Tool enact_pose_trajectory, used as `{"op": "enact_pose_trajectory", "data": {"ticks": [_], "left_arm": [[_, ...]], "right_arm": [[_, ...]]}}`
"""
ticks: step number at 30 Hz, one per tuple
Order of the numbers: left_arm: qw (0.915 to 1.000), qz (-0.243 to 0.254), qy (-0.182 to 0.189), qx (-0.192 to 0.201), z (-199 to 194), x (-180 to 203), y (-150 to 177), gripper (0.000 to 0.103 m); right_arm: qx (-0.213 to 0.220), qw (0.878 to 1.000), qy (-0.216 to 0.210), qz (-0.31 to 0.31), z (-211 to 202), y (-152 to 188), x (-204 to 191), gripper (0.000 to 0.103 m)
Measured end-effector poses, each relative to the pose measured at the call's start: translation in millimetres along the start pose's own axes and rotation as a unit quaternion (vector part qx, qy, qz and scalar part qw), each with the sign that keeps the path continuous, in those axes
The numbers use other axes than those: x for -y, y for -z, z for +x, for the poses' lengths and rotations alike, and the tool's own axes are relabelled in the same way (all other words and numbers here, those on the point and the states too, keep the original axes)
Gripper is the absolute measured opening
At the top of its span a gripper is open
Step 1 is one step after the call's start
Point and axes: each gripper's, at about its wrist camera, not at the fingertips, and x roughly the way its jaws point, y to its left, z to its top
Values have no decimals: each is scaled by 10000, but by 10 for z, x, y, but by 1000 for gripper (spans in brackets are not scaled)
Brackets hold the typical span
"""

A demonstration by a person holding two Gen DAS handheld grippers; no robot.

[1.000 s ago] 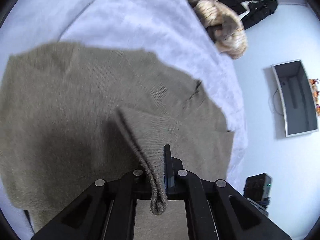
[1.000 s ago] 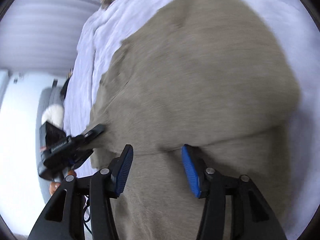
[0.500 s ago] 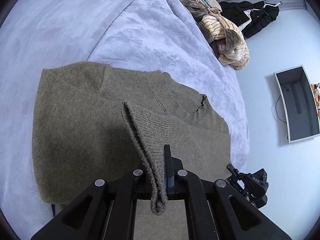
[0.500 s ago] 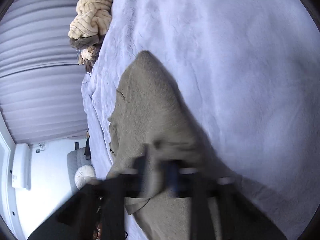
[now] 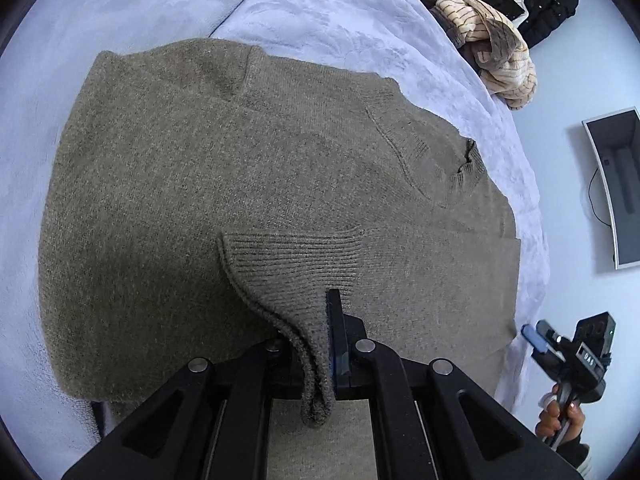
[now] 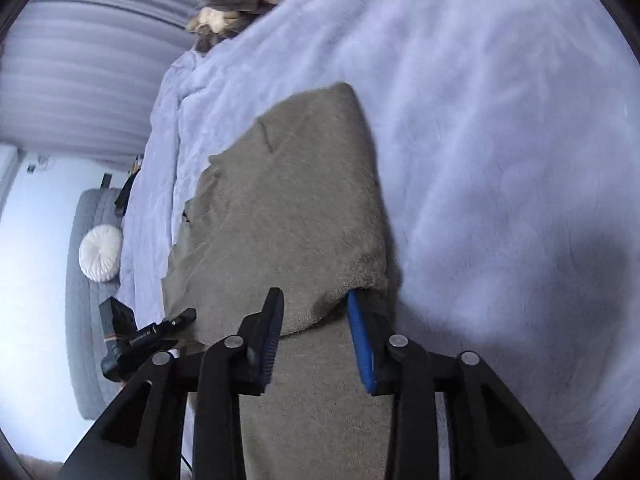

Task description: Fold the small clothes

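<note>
An olive-brown knit sweater lies spread on a pale lilac bedspread, its neckline at the right. My left gripper is shut on the sweater's ribbed cuff, which is laid over the sweater's body. My right gripper is open over a folded edge of the sweater, its blue pads either side of the cloth, not pinching it. The right gripper also shows at the lower right of the left wrist view.
A heap of striped cream and brown clothes lies at the far edge of the bed, with a black garment beyond. A wall screen is at right. A grey sofa with a round white cushion stands off the bed.
My left gripper has lowered the cuff onto the sweater's body. My right gripper has swung across the bed and settled, open, over the sweater's folded edge.
</note>
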Motion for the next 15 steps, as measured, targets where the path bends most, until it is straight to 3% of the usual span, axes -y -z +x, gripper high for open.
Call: {"op": "enact_pose_trajectory", "data": {"ticks": [5,9,10,11,15], "left_arm": [[10000,21,-58,18,-7,5,10,6],[9999,23,-112,29,3,35,0,6],[9999,28,-129,40,-2,47,-1,6],[9998,47,-156,64,-10,64,-2,6],[9996,179,-177,158,-6,136,-9,6]], "right_arm": [[378,9981,315,369,163,-516,163,45],[80,9979,394,507,503,-745,249,44],[0,9983,365,460,530,-753,226,18],[-26,9986,402,330,533,-767,163,8],[260,9916,1060,-698,340,-725,-118,8]]}}
